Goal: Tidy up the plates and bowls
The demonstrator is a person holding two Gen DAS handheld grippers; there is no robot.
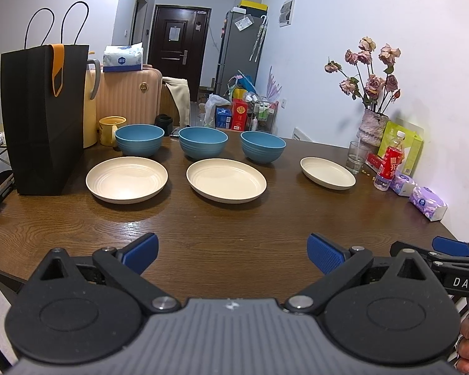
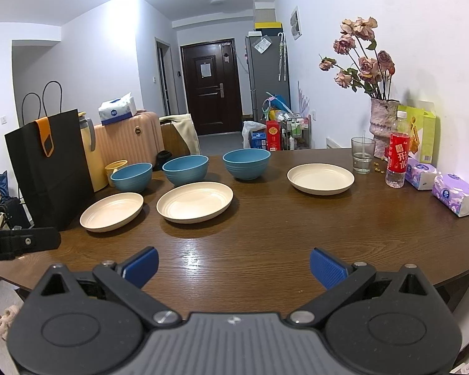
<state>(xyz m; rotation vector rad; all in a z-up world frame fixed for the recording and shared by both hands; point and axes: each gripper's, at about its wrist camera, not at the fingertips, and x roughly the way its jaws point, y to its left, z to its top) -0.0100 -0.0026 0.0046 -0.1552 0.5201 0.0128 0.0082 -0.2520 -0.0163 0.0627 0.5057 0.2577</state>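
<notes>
Both the left gripper [image 1: 233, 251] and the right gripper [image 2: 233, 267], lettered "DAS", gape wide and empty over the table [image 1: 234, 218], three blue bowls [image 1: 203, 142] and three cream plates [image 1: 225, 180] lying ahead of them.

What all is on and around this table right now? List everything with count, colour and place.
bowls: three, blue, back row on the table
plates: three, cream, in front of the bowls; one sits apart to the right
table: one, dark wood
paper bag: one, black with orange tab, left edge
mug: one, yellow, behind the left bowl
glass: one, clear, right side
bottle: one, red label, beside the glass
tissue packs: two, purple, right edge
vase of flowers: one, pinkish, against the wall
suitcase: one, pink, behind the table
left tool: open, empty
right tool: open, empty
</notes>
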